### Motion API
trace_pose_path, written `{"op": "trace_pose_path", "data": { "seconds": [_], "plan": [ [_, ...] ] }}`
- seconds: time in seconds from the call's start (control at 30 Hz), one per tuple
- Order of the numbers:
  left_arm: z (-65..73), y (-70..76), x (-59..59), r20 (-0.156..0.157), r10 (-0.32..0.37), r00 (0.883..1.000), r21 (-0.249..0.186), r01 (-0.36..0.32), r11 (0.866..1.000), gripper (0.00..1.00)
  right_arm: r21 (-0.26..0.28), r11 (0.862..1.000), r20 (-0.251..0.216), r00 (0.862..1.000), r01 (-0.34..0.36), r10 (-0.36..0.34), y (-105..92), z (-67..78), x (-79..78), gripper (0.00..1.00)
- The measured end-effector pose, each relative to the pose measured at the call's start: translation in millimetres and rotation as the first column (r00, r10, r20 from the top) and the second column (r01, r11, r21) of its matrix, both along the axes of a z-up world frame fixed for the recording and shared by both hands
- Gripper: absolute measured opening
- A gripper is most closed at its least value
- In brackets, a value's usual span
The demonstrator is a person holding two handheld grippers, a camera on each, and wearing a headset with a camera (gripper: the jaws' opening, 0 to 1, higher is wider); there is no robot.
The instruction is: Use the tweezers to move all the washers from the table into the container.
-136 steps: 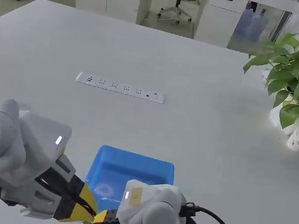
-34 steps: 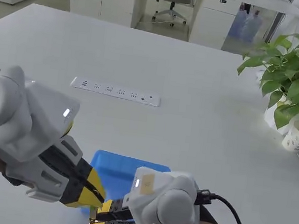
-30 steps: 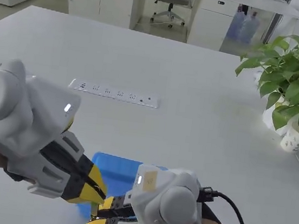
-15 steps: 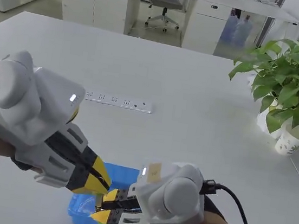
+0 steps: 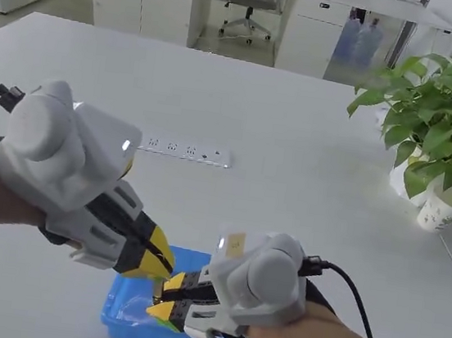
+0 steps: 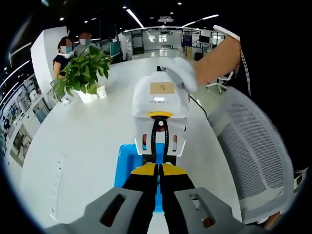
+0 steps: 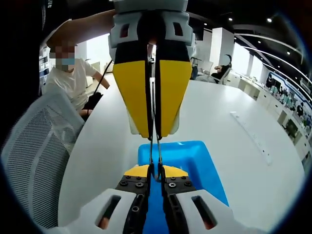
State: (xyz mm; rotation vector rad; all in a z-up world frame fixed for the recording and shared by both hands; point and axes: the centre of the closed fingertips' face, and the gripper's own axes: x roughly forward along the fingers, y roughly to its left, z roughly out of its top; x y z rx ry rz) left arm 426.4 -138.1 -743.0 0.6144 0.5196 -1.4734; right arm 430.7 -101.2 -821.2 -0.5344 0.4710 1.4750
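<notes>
Blue container (image 5: 127,332) on white table (image 5: 308,171), directly beneath both grippers; contents too blurred to tell (pale sheen on floor). Left gripper (image 5: 161,265) jaws pinched tight on tweezers (image 7: 154,122), above container. Right gripper (image 5: 162,303) jaws closed on tweezers' far end.

surface: large white smooth-topped table (image 5: 292,169) | near edge: shallow blue rectangular plastic container (image 5: 126,322), lying flat | middle: long white multi-socket power strip (image 5: 185,150), well apart from container | far right: leafy green potted plant (image 5: 440,105), patterned white paper cup (image 5: 438,208) just beside it
</notes>
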Motion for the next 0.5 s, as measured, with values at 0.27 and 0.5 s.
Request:
{"op": "trace_pose_path", "data": {
  "seconds": [0.27,0.5],
  "plan": [
    [-13.4,-0.9,8.8,-0.006,0.007,1.000,0.010,-0.007,1.000,0.04,-0.021,1.000,-0.022,1.000,0.006,-0.007,-1.1,-13.6,7.4,0.09],
    [-24.0,-2.0,14.1,-0.006,0.013,1.000,0.020,-0.013,1.000,0.04,-0.046,0.999,-0.035,0.999,0.005,-0.006,-4.7,-24.4,12.1,0.09]
  ]
}}
